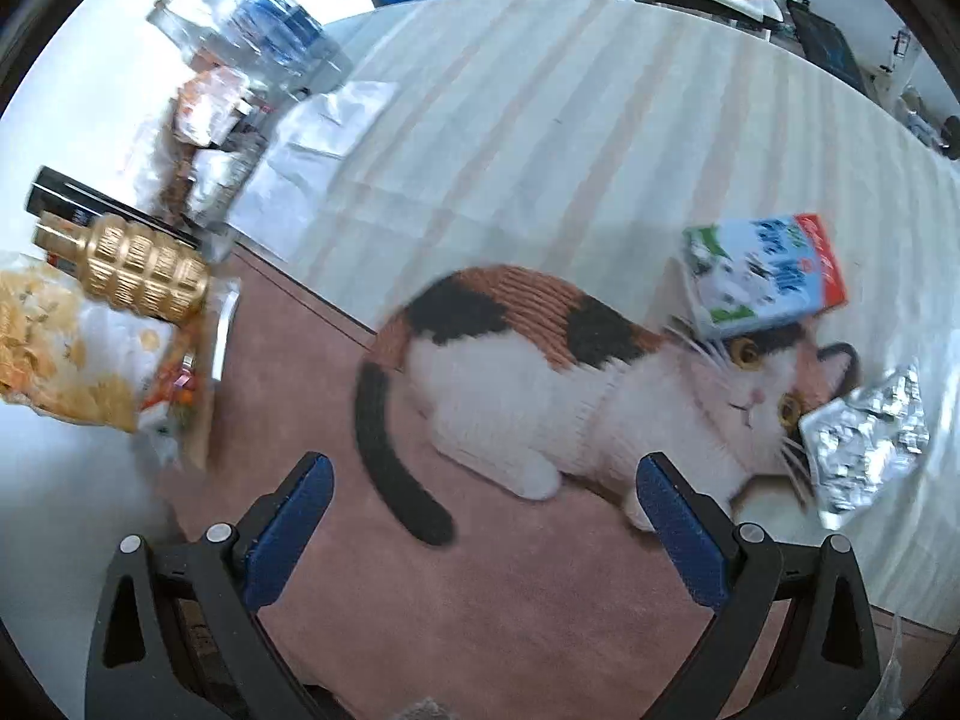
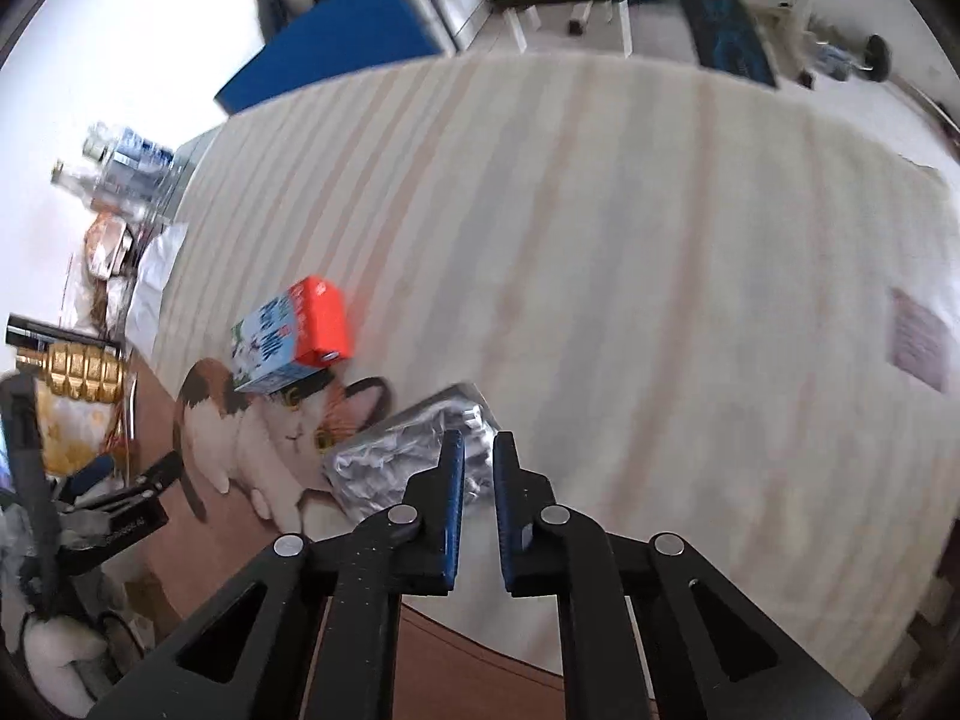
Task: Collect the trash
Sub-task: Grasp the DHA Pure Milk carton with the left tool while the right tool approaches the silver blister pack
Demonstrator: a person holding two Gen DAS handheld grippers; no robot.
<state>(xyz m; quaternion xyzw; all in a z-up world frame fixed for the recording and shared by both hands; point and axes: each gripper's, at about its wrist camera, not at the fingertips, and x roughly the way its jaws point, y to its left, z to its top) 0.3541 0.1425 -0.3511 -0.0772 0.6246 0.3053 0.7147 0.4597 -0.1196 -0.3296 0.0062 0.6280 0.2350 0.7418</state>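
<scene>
Pickup stage, by the look of it: right gripper (image 2: 478, 450) nearly closed, narrow gap showing between the pads, crumpled foil wrapper (image 2: 408, 450) just ahead and partly behind the fingers; cannot tell whether pinched. Left gripper (image 1: 486, 474) spread wide, empty, over the cat-print mat (image 1: 420, 588). Milk carton (image 1: 765, 276) ahead and right of it, lying on the striped rug (image 1: 570, 120), next to fetch. No bin visible.

Striped rug (image 2: 600, 210), milk carton (image 2: 297, 330), foil wrapper (image 1: 864, 444), cat mat (image 1: 540, 390)
</scene>
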